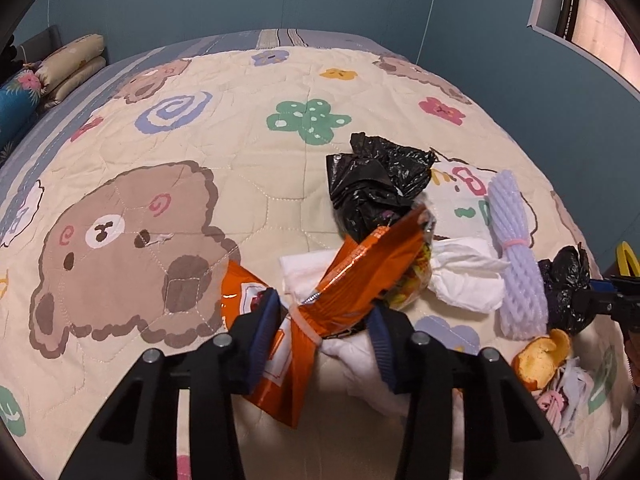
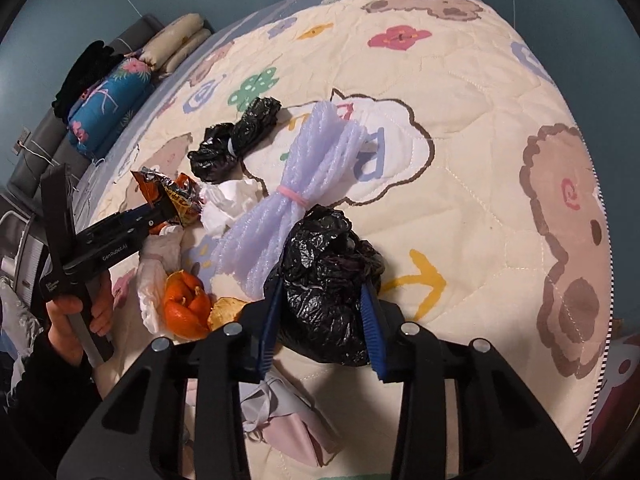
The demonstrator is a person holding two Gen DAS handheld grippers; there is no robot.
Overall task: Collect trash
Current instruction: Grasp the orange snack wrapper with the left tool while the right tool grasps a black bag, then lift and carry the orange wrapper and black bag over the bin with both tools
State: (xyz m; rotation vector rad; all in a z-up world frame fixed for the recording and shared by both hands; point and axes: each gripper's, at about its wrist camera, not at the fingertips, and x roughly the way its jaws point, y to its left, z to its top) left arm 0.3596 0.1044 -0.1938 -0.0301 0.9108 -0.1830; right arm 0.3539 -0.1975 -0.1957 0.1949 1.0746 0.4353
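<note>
The left gripper (image 1: 322, 334) jaws pinch the orange wrapper (image 1: 352, 276) between them; the right gripper (image 2: 322, 322) jaws clamp the black bag (image 2: 328, 284), its knot at 12 o'clock.

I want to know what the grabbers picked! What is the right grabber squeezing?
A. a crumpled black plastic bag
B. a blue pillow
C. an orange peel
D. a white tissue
A. In the right wrist view, the right gripper has its blue fingers pressed against both sides of the crumpled black plastic bag, while the orange peel lies untouched beside it.
</note>
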